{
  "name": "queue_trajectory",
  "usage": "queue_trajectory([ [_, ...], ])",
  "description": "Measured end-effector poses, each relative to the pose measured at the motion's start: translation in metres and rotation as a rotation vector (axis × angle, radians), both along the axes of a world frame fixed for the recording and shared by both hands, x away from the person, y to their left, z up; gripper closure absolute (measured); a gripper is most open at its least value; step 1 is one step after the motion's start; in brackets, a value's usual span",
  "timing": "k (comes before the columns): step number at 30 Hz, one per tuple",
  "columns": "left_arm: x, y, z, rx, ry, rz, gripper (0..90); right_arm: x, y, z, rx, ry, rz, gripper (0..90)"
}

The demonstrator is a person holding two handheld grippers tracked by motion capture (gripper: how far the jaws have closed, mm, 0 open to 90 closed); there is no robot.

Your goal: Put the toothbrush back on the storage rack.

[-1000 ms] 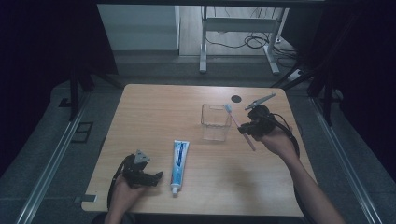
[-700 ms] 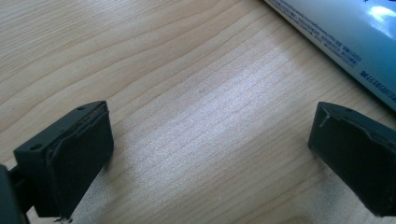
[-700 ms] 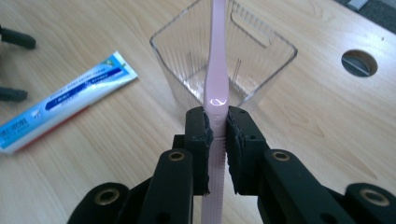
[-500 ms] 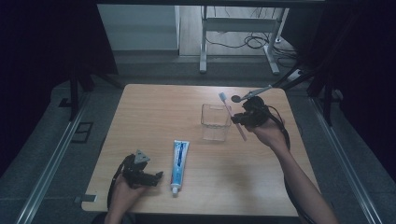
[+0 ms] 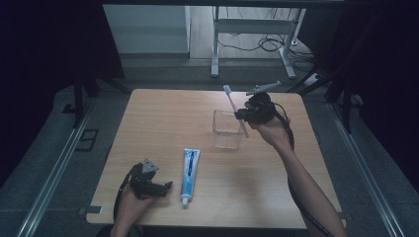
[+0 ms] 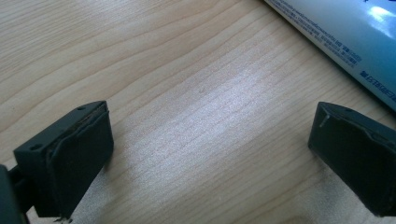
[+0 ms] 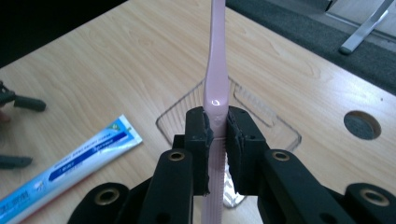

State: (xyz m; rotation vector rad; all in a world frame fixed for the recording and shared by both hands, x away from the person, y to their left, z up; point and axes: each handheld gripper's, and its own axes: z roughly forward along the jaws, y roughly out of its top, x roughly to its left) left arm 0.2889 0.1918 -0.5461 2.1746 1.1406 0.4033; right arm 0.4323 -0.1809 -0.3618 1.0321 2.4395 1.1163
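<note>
Dark floor is surrounding the wooden table (image 5: pixel 163 118) where we are working. We are holding the pink toothbrush (image 7: pixel 217 70) in the right gripper (image 5: pixel 245 114), its jaws pressing tight on the handle, bristles pointing up, just above the clear cup (image 5: pixel 227 129). The left gripper (image 5: pixel 165 187) is resting wide open and empty beside the toothpaste tube (image 5: pixel 188 168). Next, we think, we are needing to lower the handle straight into the cup.

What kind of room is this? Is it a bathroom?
Probably not a bathroom: it looks more like a lab or workroom. A bare wooden table stands on grey floor with metal rails, cables trail behind, and the toothbrush, toothpaste tube and clear cup look set out for practice.
</note>
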Motion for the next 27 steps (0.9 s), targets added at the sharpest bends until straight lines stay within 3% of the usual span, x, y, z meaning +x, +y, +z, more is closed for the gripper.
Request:
queue_trajectory([
  [12,0.000,0.000,0.000,0.001,0.000,0.000,0.2,0.018,0.016,-0.007,0.040,-0.045,-0.038,78.6],
  [27,0.000,0.000,0.000,0.000,0.002,-0.001,0.2,0.035,0.026,-0.043,0.031,-0.031,-0.077,78.5],
])
